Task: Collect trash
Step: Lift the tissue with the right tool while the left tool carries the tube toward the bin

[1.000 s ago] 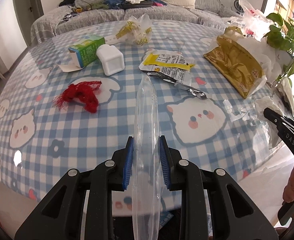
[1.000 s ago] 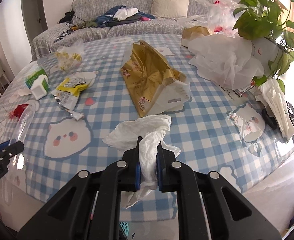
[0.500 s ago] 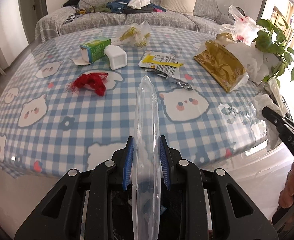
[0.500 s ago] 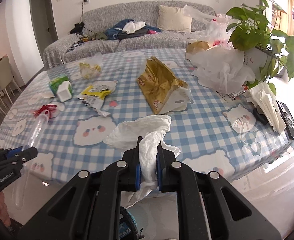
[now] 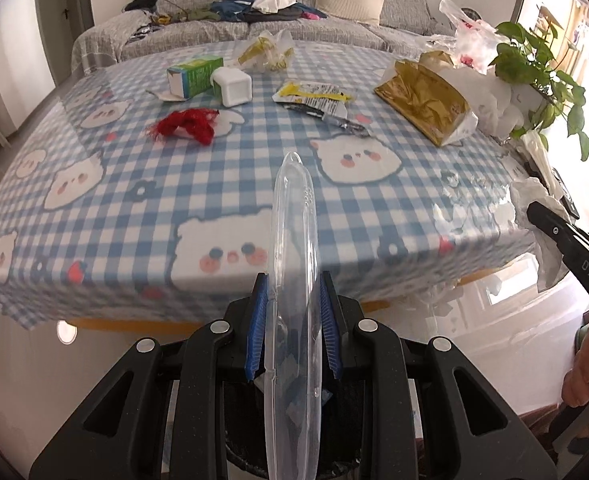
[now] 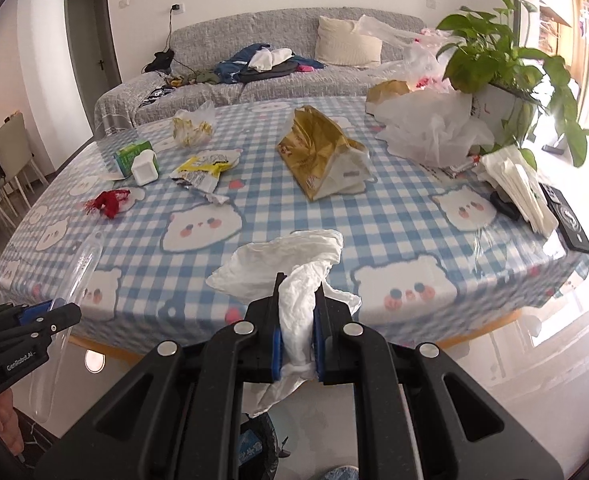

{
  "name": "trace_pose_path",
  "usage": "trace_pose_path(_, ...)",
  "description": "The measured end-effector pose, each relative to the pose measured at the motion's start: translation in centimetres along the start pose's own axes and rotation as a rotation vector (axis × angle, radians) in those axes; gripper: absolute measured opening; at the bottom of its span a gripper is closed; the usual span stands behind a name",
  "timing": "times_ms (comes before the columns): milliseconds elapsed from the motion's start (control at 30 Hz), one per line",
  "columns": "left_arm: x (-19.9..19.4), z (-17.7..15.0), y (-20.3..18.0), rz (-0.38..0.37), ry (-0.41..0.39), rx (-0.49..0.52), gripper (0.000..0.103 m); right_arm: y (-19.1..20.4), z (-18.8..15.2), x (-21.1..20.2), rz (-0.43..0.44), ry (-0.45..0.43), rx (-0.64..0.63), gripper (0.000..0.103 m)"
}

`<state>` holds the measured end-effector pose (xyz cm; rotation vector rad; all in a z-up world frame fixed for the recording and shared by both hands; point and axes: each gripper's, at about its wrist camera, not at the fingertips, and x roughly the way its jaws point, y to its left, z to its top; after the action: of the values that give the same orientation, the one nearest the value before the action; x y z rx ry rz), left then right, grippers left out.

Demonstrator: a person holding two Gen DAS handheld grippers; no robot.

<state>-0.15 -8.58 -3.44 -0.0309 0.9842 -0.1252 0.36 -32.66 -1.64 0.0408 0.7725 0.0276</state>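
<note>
- Trash in hand first: a long clear plastic tube-shaped case (image 5: 292, 280) stands clamped between the blue pads of the left gripper (image 5: 292, 320), sticking far out past the fingertips and well below them too; a crumpled white tissue (image 6: 294, 276) is pinched tight in the right gripper (image 6: 297, 320), most of it billowing loose above the fingertips.
- Both grippers hang off the near edge of the blue-and-white checked tablecloth with bear faces (image 5: 134, 184), over pale floor, with a dark bin bag opening (image 5: 286, 432) just under the left fingers.
- Risk: the case is slick and long, held on a short stretch of its length; a tilt or a knock on the bin rim could lever it out of the pads, and it would likely fall beside the bag.
- Risk: the tissue is light and may cling to a pad on release, or drift off past the bag.
- Risk: the two grippers sit close side by side; crowding the same opening could make them collide.
- Farther ahead of the fingers more trash waits on the cloth: a red tangle of string (image 5: 186, 124), a yellow-and-white torn wrapper (image 5: 314, 96), a crumpled gold foil bag (image 5: 426, 108); a green carton (image 5: 194, 76) lies beyond.
</note>
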Motion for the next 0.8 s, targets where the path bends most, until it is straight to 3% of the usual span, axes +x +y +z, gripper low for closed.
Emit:
trace_pose_path(600,-1.2,-6.8,-1.3,-0.024,0.037,0.023,0.025,0.5,-5.6,-1.3,-0.004,0.038,-0.025,0.010)
trace_pose_path(800,0.0,-8.2,-1.3,-0.015,0.066,0.021,0.025,0.3,-7.9,-0.1,-0.022,0.095,-0.022,0.010)
